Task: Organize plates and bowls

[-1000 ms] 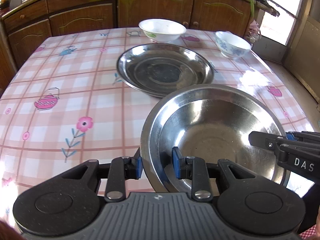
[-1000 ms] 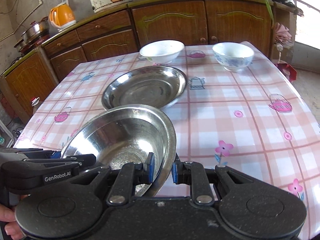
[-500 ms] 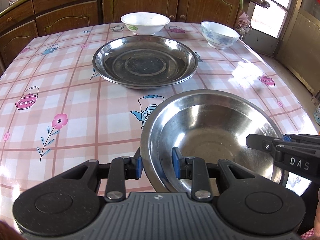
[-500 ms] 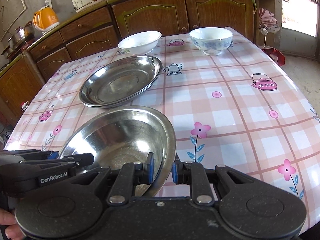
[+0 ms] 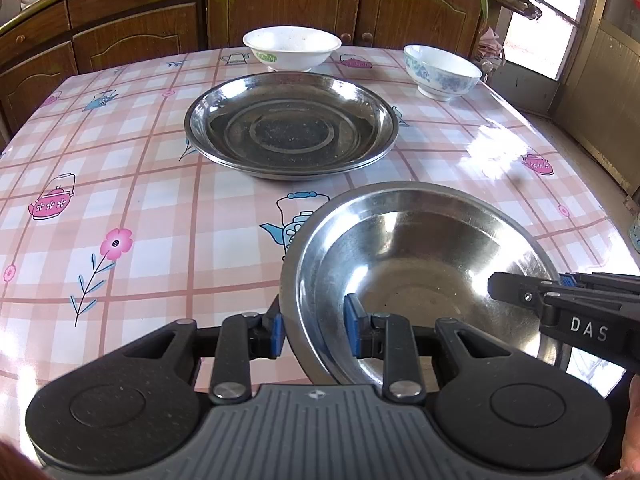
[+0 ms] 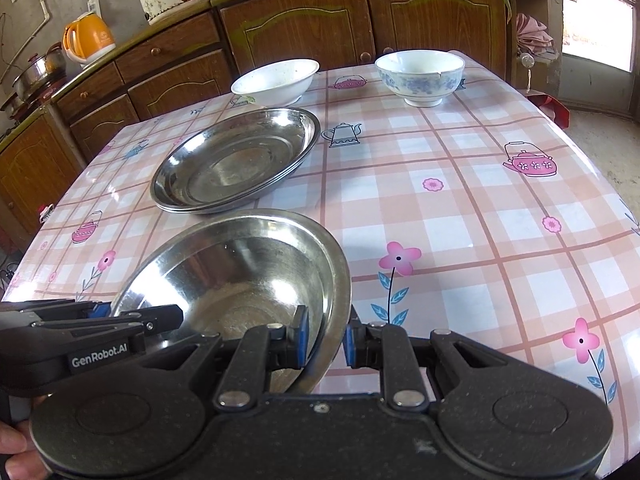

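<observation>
Steel bowl [image 5: 420, 280] pinched at opposite rims by left gripper [image 5: 314, 330] and right gripper [image 6: 324, 338] (underside hidden, possibly airborne).

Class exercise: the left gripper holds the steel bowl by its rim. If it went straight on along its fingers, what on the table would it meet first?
Likely the stacked steel plates ahead of the left gripper and its steel bowl; the white bowl sits behind them. Height above the tablecloth is unclear.

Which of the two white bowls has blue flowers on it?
The bowl at the far right of the table has blue flowers around its outside. The other bowl, to its left, is wider, shallower and mostly plain white.
</observation>
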Demonstrator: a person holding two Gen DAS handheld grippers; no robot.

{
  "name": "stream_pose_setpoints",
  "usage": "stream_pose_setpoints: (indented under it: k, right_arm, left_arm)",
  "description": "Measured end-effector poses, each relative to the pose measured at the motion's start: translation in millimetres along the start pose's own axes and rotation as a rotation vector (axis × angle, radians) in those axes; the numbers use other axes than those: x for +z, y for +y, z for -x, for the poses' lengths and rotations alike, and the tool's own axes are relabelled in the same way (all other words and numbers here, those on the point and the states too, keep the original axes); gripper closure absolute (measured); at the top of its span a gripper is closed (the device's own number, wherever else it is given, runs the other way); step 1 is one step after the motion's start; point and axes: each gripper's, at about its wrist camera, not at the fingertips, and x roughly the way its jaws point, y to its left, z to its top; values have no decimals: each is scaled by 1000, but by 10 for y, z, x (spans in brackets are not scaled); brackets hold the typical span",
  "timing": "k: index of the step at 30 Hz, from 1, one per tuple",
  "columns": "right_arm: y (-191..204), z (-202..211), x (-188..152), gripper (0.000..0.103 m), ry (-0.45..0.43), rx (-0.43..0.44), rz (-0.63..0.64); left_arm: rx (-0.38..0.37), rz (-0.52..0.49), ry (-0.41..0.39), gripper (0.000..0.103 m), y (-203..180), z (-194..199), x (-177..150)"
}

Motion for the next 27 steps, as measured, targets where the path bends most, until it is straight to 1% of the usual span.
stream_pose_setpoints:
  k: [6, 10, 13, 18, 19, 20, 23, 27]
  right_arm:
    - [-3, -16, -10, 80, 4, -1, -1]
    - [3, -20, -10, 74, 5, 1, -3]
    - [8, -13, -9, 74, 3, 0, 0]
    - [3, 14, 6, 71, -10, -11, -3]
    - [0, 26, 9, 69, -15, -14, -2]
    - [-2, 32, 14, 66, -17, -17, -2]
    - [-22, 59, 34, 61, -30, -29, -6]
    - [-73, 120, 85, 58, -60, -42, -24]
  left_arm:
    - [-6, 0, -3, 69, -10, -3, -9]
    - [-11, 1, -1, 68, -15, -5, -14]
    - [-15, 10, -5, 68, -1, 13, -12]
    - [-8, 14, -14, 62, 13, 43, -7]
    - [-7, 16, -14, 59, 16, 47, -6]
    - [-5, 16, -13, 59, 20, 51, -9]
    - [1, 17, -12, 57, 34, 64, -8]
    - [13, 31, -22, 50, 76, 109, 18]
